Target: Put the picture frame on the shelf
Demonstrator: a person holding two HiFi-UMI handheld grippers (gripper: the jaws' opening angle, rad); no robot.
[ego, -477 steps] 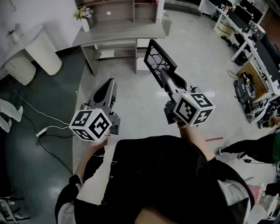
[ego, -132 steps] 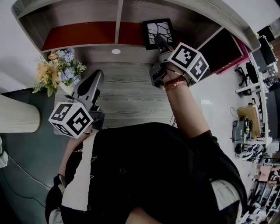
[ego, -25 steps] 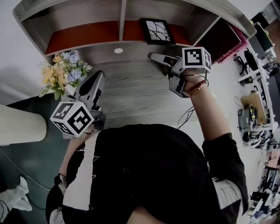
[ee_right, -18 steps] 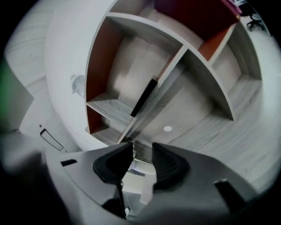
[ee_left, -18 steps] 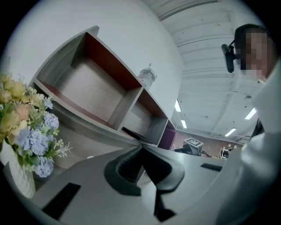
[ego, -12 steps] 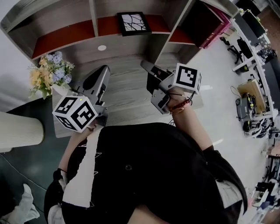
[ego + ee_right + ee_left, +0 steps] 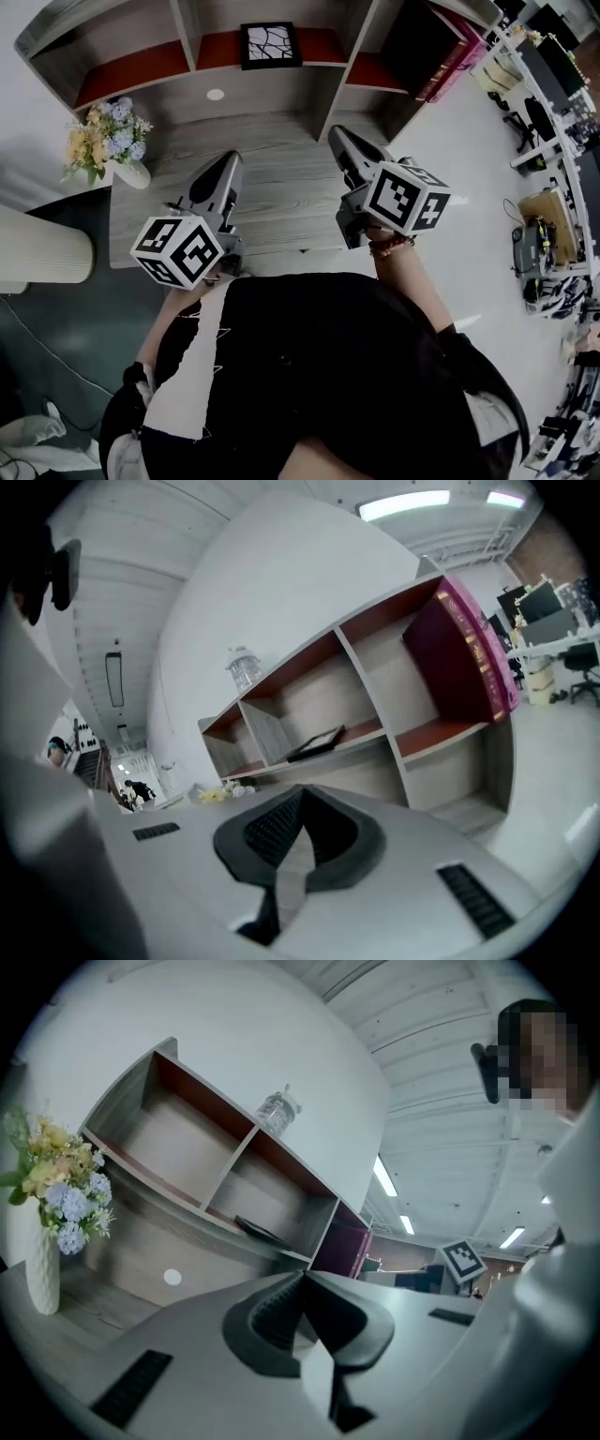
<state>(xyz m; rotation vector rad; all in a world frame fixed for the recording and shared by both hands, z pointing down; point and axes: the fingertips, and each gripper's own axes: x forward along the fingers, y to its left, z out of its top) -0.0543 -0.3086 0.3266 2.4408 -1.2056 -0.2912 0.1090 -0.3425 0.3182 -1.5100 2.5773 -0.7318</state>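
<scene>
While left gripper and right gripper hang over the desk, both with fingers pressed together and nothing between them, picture frame sits in the shelf's middle compartment, well apart from both; flower vase at desk's left.

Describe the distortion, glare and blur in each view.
Head view: dim, with wide-angle bending of the grey wooden shelf unit holding the black picture frame. Left gripper view: fisheye, dark corners, bright ceiling strip lights, pixelated patch top right. Right gripper view: fisheye, ceiling light blown out.
</scene>
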